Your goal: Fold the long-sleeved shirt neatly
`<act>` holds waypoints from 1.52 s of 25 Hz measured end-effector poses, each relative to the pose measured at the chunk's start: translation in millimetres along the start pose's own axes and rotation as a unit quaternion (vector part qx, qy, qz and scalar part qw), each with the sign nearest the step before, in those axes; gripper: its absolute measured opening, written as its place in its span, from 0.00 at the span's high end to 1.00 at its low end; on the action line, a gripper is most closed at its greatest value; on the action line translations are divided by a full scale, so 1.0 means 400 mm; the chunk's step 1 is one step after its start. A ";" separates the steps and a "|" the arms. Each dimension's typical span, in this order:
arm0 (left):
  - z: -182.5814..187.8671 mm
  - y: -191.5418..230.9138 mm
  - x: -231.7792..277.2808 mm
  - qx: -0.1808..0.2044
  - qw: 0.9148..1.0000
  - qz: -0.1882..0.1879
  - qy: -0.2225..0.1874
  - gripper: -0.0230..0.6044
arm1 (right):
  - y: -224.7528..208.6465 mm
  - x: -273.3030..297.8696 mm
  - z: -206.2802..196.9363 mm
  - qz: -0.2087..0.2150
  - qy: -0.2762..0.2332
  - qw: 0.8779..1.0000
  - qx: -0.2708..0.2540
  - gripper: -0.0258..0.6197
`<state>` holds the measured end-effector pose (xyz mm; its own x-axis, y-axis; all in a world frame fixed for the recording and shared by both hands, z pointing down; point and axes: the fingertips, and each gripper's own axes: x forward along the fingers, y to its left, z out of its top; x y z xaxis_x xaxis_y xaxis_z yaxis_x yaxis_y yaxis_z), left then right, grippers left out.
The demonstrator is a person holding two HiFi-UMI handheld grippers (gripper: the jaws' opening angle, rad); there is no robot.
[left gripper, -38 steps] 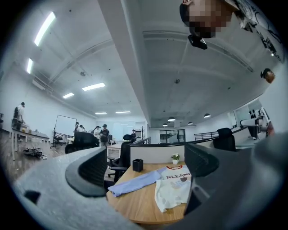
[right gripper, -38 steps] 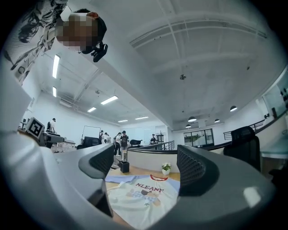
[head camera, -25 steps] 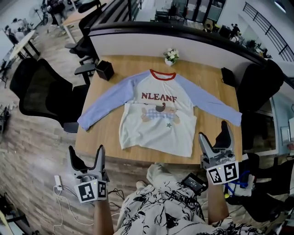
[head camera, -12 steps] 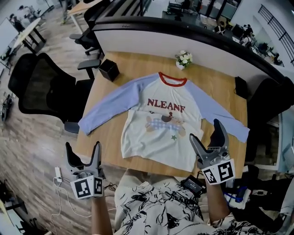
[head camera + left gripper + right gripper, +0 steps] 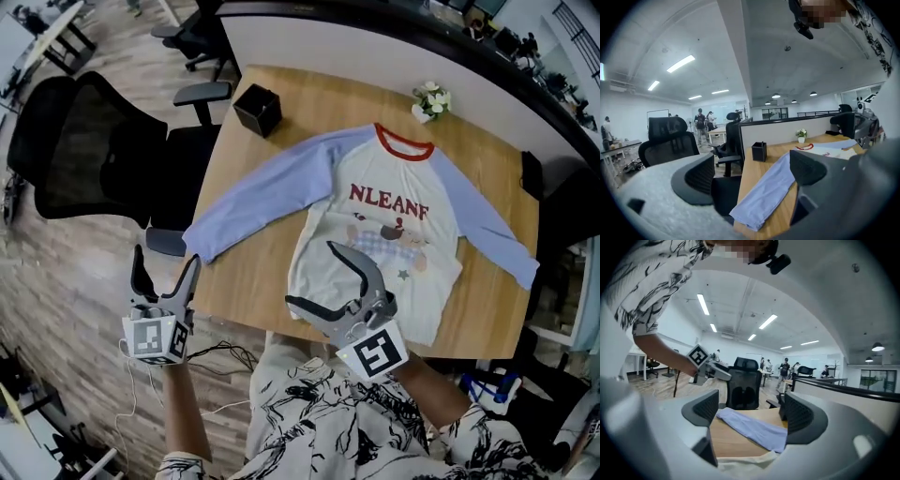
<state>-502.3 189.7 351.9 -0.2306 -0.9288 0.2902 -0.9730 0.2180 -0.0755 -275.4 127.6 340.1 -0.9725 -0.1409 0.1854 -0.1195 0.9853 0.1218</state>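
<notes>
A pale wooden bench (image 5: 253, 272) is seen from above. Two containers stand along its far side. At the far left, a small black box (image 5: 258, 109), open at the top; what it holds cannot be made out. At the far right, a little white pot (image 5: 421, 112) holds white flowers (image 5: 431, 91).

The long-sleeved shirt (image 5: 384, 253) lies flat and front up across the middle and right of the bench. It has a white body, a red collar at the far end, red lettering on the chest with a cartoon picture beneath, and lilac-blue sleeves. The left sleeve (image 5: 262, 197) slants to the bench's near-left edge; the right sleeve (image 5: 487, 225) reaches the right edge.

The left gripper (image 5: 167, 261) hovers off the near-left corner, just beside the left cuff. Its fingers (image 5: 187, 286) are spread and have just been closing slightly, grasping nothing.

The right gripper (image 5: 314, 277) hangs over the shirt's near-left hem, its fingers released and empty.

A black office chair (image 5: 84, 150) stands left of the bench.
</notes>
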 end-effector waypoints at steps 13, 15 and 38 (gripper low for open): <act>-0.385 0.221 0.180 -0.043 0.978 -0.135 0.151 0.26 | 0.344 0.499 -0.300 0.121 0.160 0.979 0.032 0.30; -0.432 0.226 0.203 -0.053 0.972 -0.158 0.165 0.27 | 0.365 0.549 -0.348 0.122 0.185 0.975 0.031 0.31; -0.588 0.201 0.233 -0.227 0.894 -0.309 0.230 0.94 | 0.378 0.698 -0.482 0.091 0.280 0.955 0.033 0.89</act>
<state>-603.6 191.0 597.3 0.4763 -0.7147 0.5122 -0.7935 -0.0984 0.6005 -526.5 218.7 598.1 -0.7207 0.0224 0.6929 0.0119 0.9997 -0.0200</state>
